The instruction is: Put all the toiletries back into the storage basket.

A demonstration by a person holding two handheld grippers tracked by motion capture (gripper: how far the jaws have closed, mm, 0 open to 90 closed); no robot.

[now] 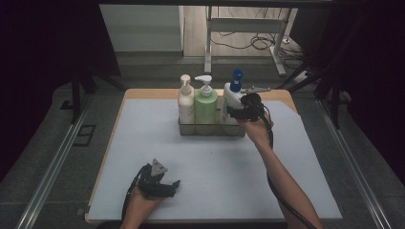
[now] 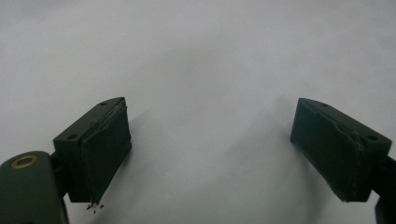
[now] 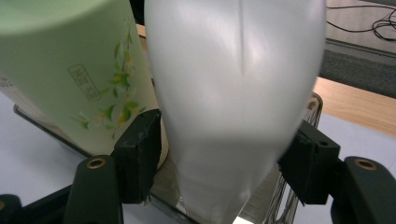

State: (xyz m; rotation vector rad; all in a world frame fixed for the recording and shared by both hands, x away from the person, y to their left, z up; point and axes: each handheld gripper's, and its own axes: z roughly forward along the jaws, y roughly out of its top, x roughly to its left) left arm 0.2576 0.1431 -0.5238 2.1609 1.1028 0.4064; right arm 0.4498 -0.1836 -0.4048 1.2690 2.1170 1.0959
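Observation:
A white bottle [image 1: 232, 99] with a blue cap stands at the right end of a clear tray [image 1: 210, 130], beside a green pump bottle [image 1: 206, 106] and a cream pump bottle [image 1: 185, 102]. My right gripper [image 1: 232, 113] reaches in from the right, and its jaws sit on both sides of the white bottle. In the right gripper view the white bottle [image 3: 233, 93] stands between the pads of the right gripper [image 3: 224, 156], which touch its sides, with the green bottle [image 3: 70, 60] just to the left. Resting low near the table's front edge, my left gripper [image 1: 173, 185] is open, and in its own view the left gripper [image 2: 210, 140] has nothing between its jaws.
A pale mat [image 1: 143, 138] covers the wooden table [image 1: 148, 93]. Table legs and cables [image 1: 258, 43] lie on the floor beyond the far edge. Metal rails [image 1: 57, 157] run along both sides of the table.

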